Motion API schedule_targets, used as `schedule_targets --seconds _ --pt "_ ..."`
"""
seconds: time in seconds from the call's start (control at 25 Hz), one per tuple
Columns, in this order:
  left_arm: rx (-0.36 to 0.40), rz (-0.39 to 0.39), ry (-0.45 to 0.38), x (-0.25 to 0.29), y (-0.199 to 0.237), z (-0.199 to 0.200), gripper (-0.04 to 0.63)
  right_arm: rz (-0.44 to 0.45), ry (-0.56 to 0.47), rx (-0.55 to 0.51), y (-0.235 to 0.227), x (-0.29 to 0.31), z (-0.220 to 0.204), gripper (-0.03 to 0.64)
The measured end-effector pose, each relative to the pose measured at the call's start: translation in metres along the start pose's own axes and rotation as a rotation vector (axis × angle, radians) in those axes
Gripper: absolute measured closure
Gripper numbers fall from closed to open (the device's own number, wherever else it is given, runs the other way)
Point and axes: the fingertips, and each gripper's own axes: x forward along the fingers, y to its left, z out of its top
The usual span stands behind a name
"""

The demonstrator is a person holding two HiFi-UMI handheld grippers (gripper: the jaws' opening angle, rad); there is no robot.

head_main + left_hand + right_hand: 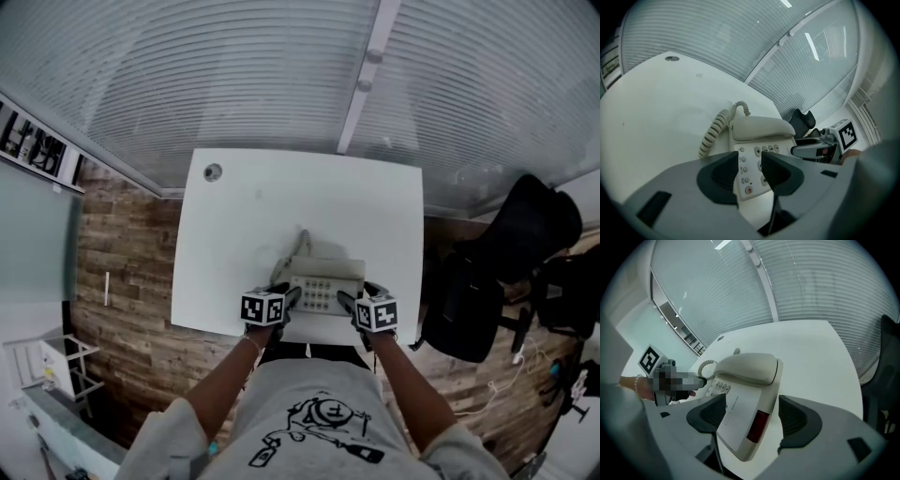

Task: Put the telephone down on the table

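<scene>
Your white worktop point(281, 187) carries the cream telephone point(323, 281) near its front edge, midway across, between both tools. Its handset point(761, 127) sits cradled across the far end, long axis left to right. The keypad point(759, 151) end faces you, and the coiled cord point(715, 133) trails off far left. Your right tool point(752, 420) is released, jaws wide around the phone's right edge, the outer pad clear of it. Your left tool point(750, 173) shows a narrow gap at the near left corner; whether its pads press there is unclear.

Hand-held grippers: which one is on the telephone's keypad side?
The left hand-held gripper: the keypad of the telephone shows between its jaws. The right hand-held gripper straddles the end with the dark red window.
</scene>
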Motion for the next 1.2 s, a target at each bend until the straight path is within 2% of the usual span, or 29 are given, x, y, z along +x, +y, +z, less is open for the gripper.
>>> schedule_targets --seconds 0.2,0.4,0.56,0.68,0.8,1.0,1.2 --pt "0.029 -0.013 -0.042 -0.011 -0.016 0.011 0.445 -0.011 -0.058 -0.064 0.006 -0.017 0.013 0.272" --pt "0.057 -0.049 -0.139 -0.034 -0.045 0.039 0.465 0.069 -0.184 -0.146 0.034 -0.044 0.042 0.273" --pt "0.152 -0.105 -0.225 -0.061 -0.088 0.064 0.472 0.144 -0.334 -0.226 0.068 -0.083 0.076 0.284" --pt "0.238 -0.141 -0.296 -0.084 -0.123 0.085 0.482 0.183 -0.447 -0.279 0.093 -0.118 0.102 0.328" --pt "0.292 -0.184 -0.385 -0.112 -0.158 0.106 0.499 0.221 -0.552 -0.314 0.118 -0.157 0.128 0.370" --pt "0.382 -0.246 -0.560 -0.171 -0.212 0.141 0.535 0.248 -0.718 -0.420 0.158 -0.222 0.167 0.430" --pt "0.482 -0.284 -0.701 -0.225 -0.261 0.168 0.568 0.274 -0.846 -0.453 0.191 -0.277 0.195 0.486"
